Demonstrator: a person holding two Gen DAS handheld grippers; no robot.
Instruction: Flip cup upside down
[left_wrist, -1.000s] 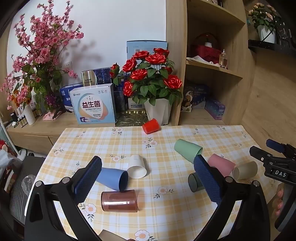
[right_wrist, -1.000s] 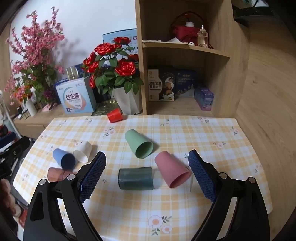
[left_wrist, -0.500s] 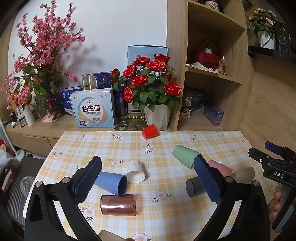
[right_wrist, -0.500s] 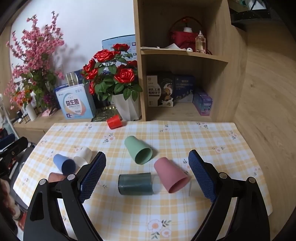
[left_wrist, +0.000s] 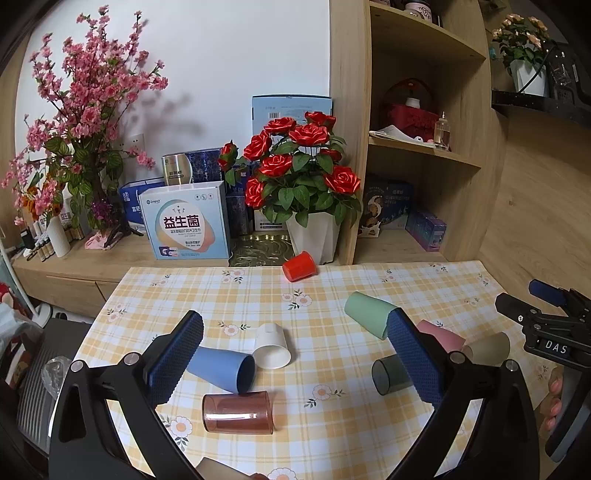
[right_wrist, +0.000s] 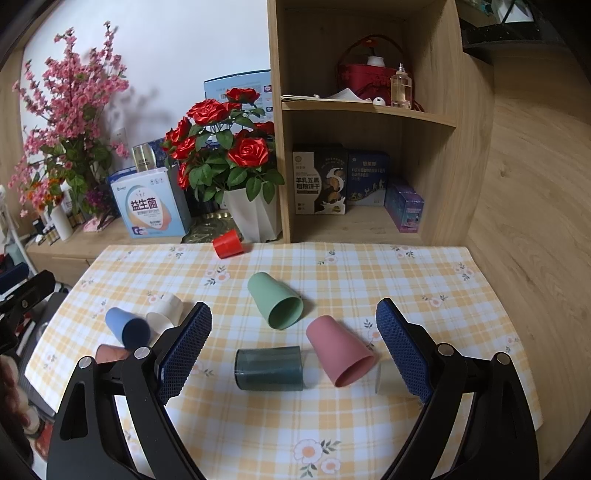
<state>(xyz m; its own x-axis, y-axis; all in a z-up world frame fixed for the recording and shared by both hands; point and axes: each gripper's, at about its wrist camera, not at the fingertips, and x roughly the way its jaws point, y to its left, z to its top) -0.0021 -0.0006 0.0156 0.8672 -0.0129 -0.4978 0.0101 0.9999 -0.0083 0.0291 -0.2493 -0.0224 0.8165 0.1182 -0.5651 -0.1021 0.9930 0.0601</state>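
Note:
Several cups lie on their sides on a yellow checked tablecloth: a blue cup, a white cup, a brown translucent cup, a red cup, a green cup, a pink cup, a dark teal cup and a beige cup. My left gripper is open and empty above the table's left half. My right gripper is open and empty, above the teal and pink cups.
A white pot of red roses and a white-blue box stand behind the table's far edge. A wooden shelf unit stands at the back right. A pink blossom arrangement is at the left.
Both grippers have drawn back and risen a little, so the cups sit slightly farther off in both views. No cup has moved. Both grippers stay open.

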